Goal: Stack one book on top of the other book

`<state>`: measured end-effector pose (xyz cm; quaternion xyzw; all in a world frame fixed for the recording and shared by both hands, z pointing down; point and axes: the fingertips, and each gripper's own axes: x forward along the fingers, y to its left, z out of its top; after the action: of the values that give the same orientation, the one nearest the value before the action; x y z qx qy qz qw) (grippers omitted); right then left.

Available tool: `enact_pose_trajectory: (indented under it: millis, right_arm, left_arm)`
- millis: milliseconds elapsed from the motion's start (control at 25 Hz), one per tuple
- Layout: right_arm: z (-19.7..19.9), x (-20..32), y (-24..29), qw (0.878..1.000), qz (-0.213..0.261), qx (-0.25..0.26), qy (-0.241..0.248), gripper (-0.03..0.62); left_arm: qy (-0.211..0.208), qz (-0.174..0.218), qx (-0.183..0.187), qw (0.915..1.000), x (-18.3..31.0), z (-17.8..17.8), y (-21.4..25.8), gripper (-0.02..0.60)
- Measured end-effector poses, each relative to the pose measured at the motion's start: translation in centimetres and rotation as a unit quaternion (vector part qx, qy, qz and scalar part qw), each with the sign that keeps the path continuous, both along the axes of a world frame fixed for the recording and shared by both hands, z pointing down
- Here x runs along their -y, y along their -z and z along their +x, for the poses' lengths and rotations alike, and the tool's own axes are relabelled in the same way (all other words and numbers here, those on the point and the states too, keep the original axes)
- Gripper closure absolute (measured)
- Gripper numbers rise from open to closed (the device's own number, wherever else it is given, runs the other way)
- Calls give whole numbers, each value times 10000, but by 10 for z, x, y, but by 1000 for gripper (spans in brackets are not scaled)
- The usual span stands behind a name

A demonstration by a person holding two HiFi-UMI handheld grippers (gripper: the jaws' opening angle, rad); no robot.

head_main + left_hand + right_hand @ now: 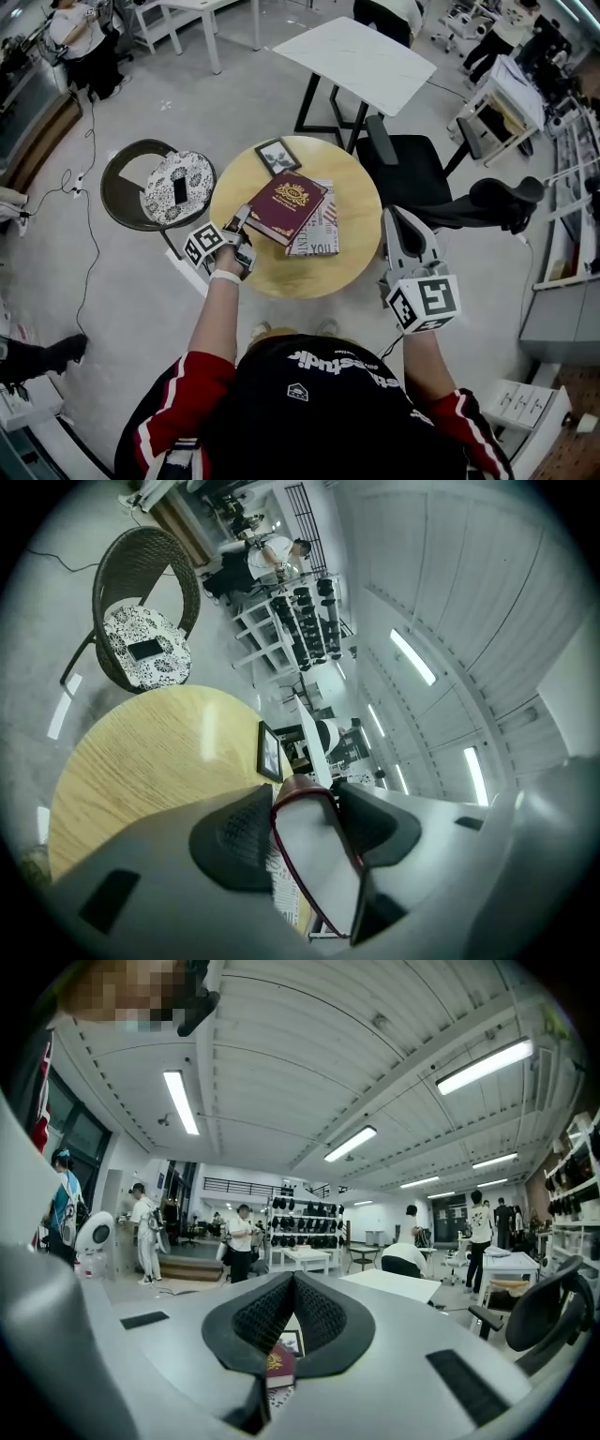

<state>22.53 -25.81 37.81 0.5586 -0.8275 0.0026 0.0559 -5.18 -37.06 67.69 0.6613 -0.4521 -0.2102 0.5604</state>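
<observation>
Left gripper [240, 223] clamps the near corner of a maroon book [287, 205], jaws closed on its covers and page edge. The book lies askew over a newsprint-patterned book [319, 234] in the middle of a round wooden table [281, 272]. Right gripper [394, 225] hangs just off the table's right edge, its jaws pressed together on nothing, apart from both books. Beyond the books a small framed picture [277, 156] lies on the table, and a cushioned chair [176, 187] stands at left.

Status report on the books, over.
Left hand-held gripper shut on maroon book; right hand-held gripper shut, empty. Maroon book overlaps patterned book, skewed. Picture frame close behind.
</observation>
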Motion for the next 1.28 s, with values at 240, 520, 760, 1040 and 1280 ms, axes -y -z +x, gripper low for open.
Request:
enact_pose_trajectory:
  millis: [240, 520, 760, 1040, 1280]
  right_arm:
    - [15, 10, -10, 9997, -71, 52, 209, 568]
    - [39, 21, -17, 9991, -143, 67, 383, 568]
    - [56, 23, -24, 9983, -192, 70, 546, 568]
    - [65, 20, -31, 9974, -220, 178, 658, 568]
    - [71, 5, -30, 9968, -214, 308, 702, 568]
  left_arm:
    - [404, -86, 100, 9991, 5, 13, -8, 347]
    - [761, -116, 136, 9969, 7, 37, -12, 347]
    - [1081, -203, 194, 9937, 2, 57, -19, 347]
    - [910, -292, 450, 9944, -14, 82, -33, 345]
    - [596, -419, 639, 9953, -37, 102, -43, 344]
